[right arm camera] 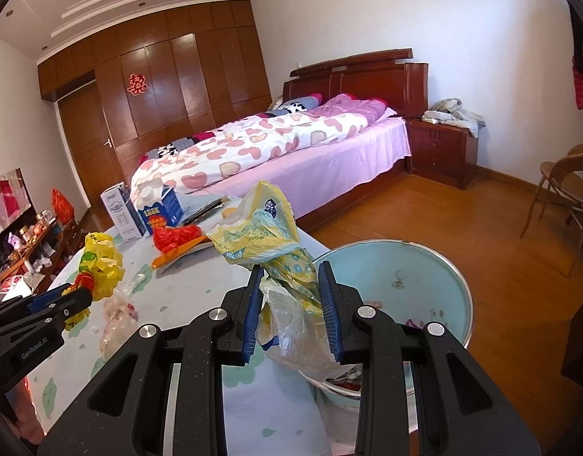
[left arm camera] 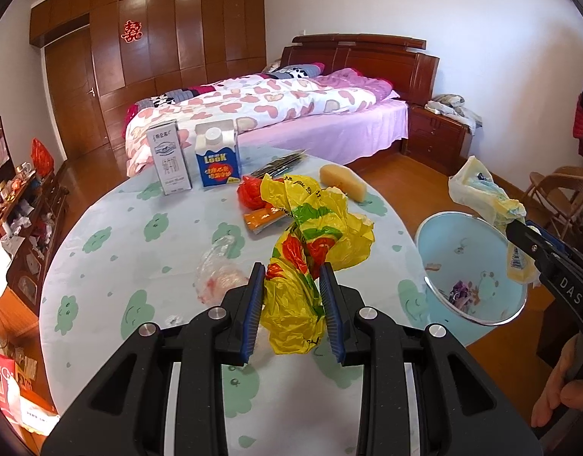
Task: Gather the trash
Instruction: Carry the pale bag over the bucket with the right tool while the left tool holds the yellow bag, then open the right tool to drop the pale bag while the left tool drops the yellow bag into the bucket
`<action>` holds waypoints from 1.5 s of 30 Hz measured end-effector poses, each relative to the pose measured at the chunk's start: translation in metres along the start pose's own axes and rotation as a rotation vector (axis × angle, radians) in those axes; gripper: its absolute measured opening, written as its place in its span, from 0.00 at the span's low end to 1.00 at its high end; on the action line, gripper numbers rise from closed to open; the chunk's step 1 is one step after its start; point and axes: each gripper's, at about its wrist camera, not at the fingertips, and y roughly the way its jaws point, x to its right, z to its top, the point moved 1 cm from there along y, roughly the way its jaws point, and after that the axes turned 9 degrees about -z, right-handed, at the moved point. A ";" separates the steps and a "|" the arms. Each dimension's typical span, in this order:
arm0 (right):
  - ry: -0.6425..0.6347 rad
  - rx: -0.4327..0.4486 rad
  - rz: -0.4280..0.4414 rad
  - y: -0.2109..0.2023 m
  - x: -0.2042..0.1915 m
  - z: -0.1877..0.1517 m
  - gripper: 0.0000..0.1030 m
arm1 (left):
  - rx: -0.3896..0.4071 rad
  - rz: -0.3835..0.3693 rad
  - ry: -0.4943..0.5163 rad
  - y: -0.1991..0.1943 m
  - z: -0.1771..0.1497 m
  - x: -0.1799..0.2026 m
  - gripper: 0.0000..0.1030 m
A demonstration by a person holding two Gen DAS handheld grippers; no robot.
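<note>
Fig.: two-handed trash pickup at a table w/ cloud-print cloth (left arm camera: 113, 235), bin alongside.

L gripper (left arm camera: 293, 296): jaws narrow, clamped on a crumpled yellow bag w/ red-green print (left arm camera: 314, 235); bag is bunched between the blue pads, its loose upper part flopping fwd over the table, lower tail hanging below the jaws. R gripper (right arm camera: 291, 304): jaws narrow, holding a pale yellow-blue printed bag (right arm camera: 261, 235) plus a clear film tail, positioned at the near rim of the light blue trash bin (right arm camera: 436, 277), partly above its mouth. Bin already holds a few scraps.

Still on the table: red bag scrap (left arm camera: 251, 192), orange wrapper (left arm camera: 263, 220), clear plastic wrap (left arm camera: 219, 269), sponge-like yellow block (left arm camera: 342, 182), dark packet strips (left arm camera: 280, 163), white carton (left arm camera: 170, 161), blue carton (left arm camera: 218, 159).

Risks (judged):
- R bag released too early → light film drifts or catches the rim, lands on the wooden floor (right arm camera: 424, 209), since it hangs at the bin's edge, not the centre
- L bag's free end drags across the table → may sweep the orange wrapper or red scrap off
- Thin plastic may cling to pads on opening, so no clean drop
- Bin sits beside the table edge; a knock from either gripper could tip it
</note>
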 end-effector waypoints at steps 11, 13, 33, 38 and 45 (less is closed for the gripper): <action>0.040 -0.003 -0.048 0.007 0.019 0.003 0.29 | -0.011 -0.048 0.036 0.012 0.010 0.027 0.29; 0.050 -0.008 -0.055 0.010 0.025 0.003 0.29 | -0.012 -0.056 0.040 0.014 0.012 0.031 0.29; 0.107 -0.046 -0.162 0.027 0.065 -0.002 0.30 | -0.043 -0.127 0.089 0.044 0.024 0.076 0.29; 0.106 -0.069 -0.188 0.034 0.073 -0.006 0.30 | -0.062 -0.156 0.091 0.055 0.026 0.089 0.29; 0.132 -0.110 -0.209 0.047 0.087 -0.013 0.31 | -0.088 -0.190 0.119 0.069 0.024 0.111 0.29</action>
